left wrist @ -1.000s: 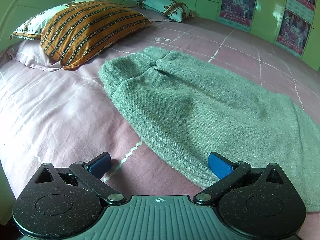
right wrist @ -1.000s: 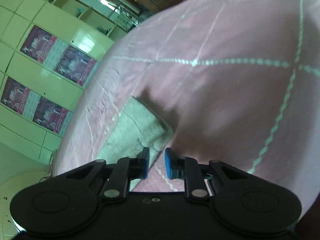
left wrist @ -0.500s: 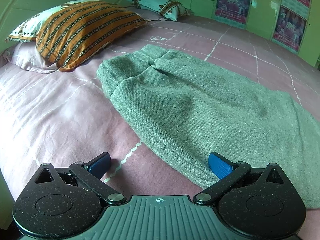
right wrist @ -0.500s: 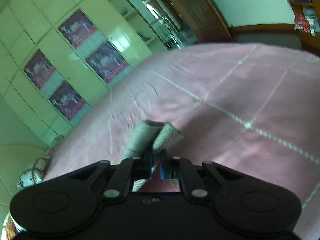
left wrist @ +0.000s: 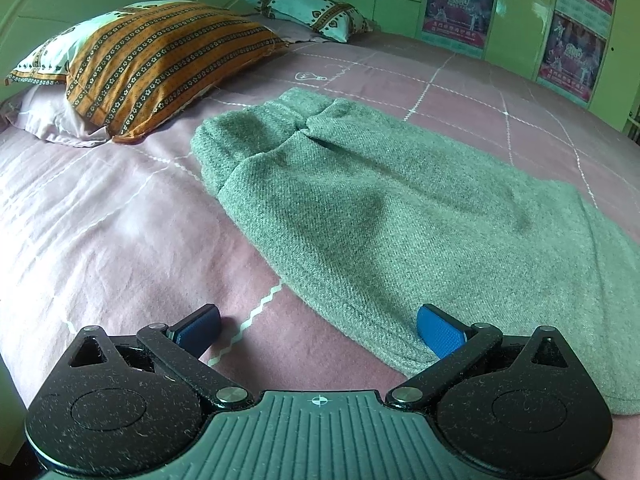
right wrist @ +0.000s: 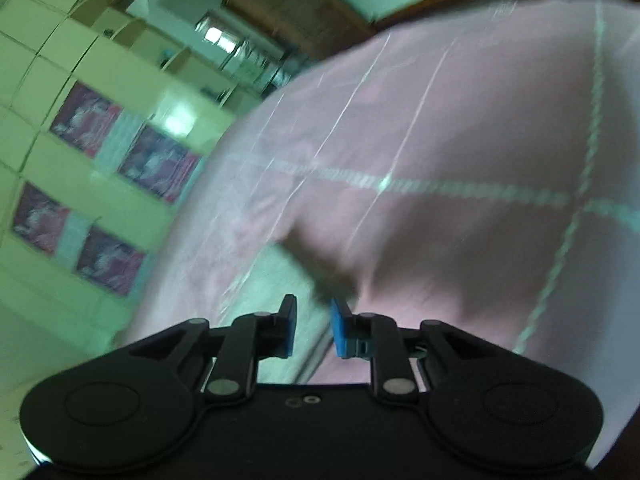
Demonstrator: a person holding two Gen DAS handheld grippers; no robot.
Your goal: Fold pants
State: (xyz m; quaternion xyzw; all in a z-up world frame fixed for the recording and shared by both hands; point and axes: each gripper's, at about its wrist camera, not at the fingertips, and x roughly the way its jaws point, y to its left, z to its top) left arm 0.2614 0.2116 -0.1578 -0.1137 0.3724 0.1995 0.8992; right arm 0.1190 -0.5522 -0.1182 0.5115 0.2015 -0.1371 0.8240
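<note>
Grey knit pants (left wrist: 400, 216) lie folded over on the pink bedsheet (left wrist: 100, 232), waistband end toward the pillows. My left gripper (left wrist: 318, 330) is wide open and empty, low over the near edge of the pants; its right pad (left wrist: 440, 334) is over the fabric. In the blurred right wrist view my right gripper (right wrist: 312, 328) is open with a narrow gap and holds nothing. A pale strip of the pants (right wrist: 276, 292) lies just beyond and below its fingers.
An orange striped pillow (left wrist: 160, 60) and a white patterned pillow (left wrist: 308, 8) lie at the head of the bed. Green cupboard doors with posters (left wrist: 572, 20) stand along the far side, also in the right wrist view (right wrist: 100, 168).
My right gripper had pinched the pants' end and lifted it half a second ago; now its jaws have parted and the fabric lies below. The left gripper stays open, view shifted slightly.
</note>
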